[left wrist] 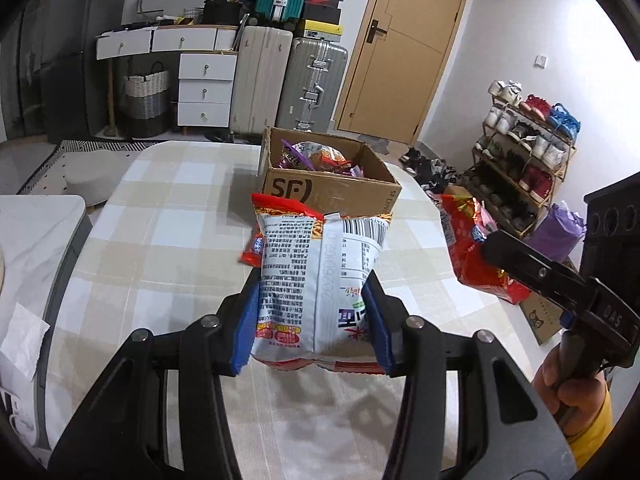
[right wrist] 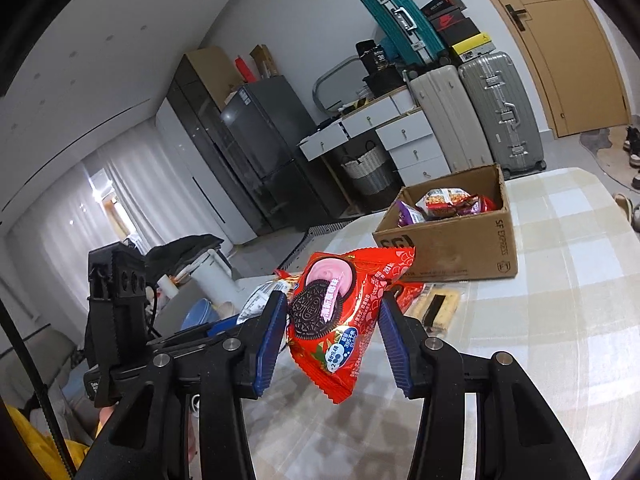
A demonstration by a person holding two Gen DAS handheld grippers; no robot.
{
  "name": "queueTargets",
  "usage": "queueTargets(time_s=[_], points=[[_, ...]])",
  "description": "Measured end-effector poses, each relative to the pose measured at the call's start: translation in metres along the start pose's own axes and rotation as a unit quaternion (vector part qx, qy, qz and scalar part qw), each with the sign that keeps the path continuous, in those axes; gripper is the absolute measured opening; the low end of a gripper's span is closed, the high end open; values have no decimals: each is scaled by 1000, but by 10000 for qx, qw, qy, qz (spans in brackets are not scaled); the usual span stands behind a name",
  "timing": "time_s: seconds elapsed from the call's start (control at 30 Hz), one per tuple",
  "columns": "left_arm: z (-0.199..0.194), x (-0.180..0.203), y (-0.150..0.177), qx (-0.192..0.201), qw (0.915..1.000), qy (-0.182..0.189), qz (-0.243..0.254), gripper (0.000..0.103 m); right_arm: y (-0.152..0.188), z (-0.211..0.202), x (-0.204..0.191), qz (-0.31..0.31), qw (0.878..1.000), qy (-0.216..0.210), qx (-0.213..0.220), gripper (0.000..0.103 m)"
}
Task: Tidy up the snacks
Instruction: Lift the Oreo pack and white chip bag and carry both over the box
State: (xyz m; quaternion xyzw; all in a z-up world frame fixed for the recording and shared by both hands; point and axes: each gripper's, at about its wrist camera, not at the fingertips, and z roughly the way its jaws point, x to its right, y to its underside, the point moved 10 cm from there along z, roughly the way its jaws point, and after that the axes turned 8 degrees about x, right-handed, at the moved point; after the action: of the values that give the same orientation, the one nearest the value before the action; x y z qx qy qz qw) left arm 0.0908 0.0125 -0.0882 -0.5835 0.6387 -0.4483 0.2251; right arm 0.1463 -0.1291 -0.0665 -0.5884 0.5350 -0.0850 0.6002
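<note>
The left gripper (left wrist: 316, 312), black-armed with blue ribbed pads, is clamped on a puffed white and red snack packet (left wrist: 316, 280) printed with dense text and a barcode; both pads press into the packet's sides, and it hangs clear above the round table covered in a beige and white checked cloth (left wrist: 168, 216). Straight beyond it on the table stands the open brown cardboard box (left wrist: 332, 194) with black lettering on its front, already holding several purple, red and orange snack bags (left wrist: 316, 156). The right gripper (right wrist: 334, 344), of the same black and blue build, holds a shiny red Oreo cookie packet (right wrist: 336, 320) showing a dark biscuit and pink cream; the left pad presses the packet's edge, while the right pad's contact is hard to make out, yet the packet hangs tilted and lifted off the cloth. Behind it on the table, in front of the box, lies a clear-wrapped pale biscuit pack with a dark strip (right wrist: 438, 306). In the left wrist view the right gripper comes in from the right edge, carried by a hand (left wrist: 568, 376) with a yellow sleeve. Across the room stand a grey hard-shell suitcase (left wrist: 312, 84), a white drawer unit (left wrist: 206, 90), a tan wooden door (left wrist: 404, 48) and a loaded shoe rack (left wrist: 524, 148).
</note>
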Motion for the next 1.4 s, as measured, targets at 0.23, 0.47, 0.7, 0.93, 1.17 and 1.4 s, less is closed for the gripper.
queueTargets(time_s=[0.23,0.47,0.7,0.93,1.17,1.4], points=[[-19,-1,-1,133,9998,148,9,45,-1,-7,-8,-20,9999,145,15,47],[-32,-4,-17,257,9990,356,-24,44,-10,-4,-12,-86,9998,200,30,47],[-27,-1,-57,324,9983,486,13,45,-41,5,-7,-228,9994,258,53,47],[18,8,-113,264,9986,412,200,45,-98,29,12,-510,9974,499,79,47],[95,26,-160,22,9990,419,176,45,-144,70,57,-573,9942,898,-128,47],[203,34,-191,-380,9986,379,22,45,-152,127,110,-416,9898,1179,-685,47]])
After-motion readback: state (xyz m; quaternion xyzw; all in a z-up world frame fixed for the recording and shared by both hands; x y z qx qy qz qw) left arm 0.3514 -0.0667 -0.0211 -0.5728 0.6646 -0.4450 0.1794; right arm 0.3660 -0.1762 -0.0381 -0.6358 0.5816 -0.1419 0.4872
